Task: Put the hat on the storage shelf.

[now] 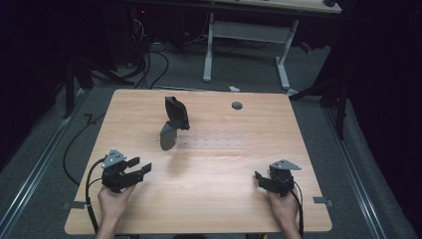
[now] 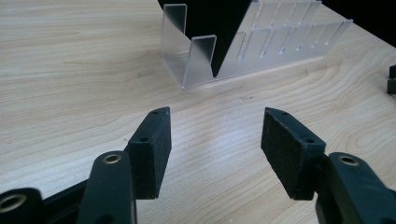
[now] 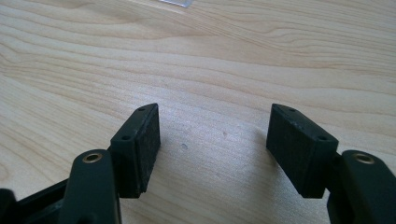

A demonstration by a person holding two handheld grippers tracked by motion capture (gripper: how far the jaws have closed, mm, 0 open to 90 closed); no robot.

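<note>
A clear plastic rack is lying across the middle of the wooden table, and everything else is sitting in relation to it. A dark plate-shaped piece is standing in the rack's left end, leaning tilted, its lower edge resting between the first slots; in the left gripper view the same dark piece is wedging down to a point between two clear upright dividers of the rack. The left gripper is resting near the table's near-left edge, well apart from the rack and pointing toward it, a hand holding it from below. Its jaws are standing apart with nothing between them, only bare wood showing between the pads in the left gripper view. The right gripper is sitting near the near-right edge, also well apart from the rack, held by the other hand. In the right gripper view its jaws are standing wide with only table grain between them. A small round grey disc is lying beyond the rack toward the far right of the tabletop.
</note>
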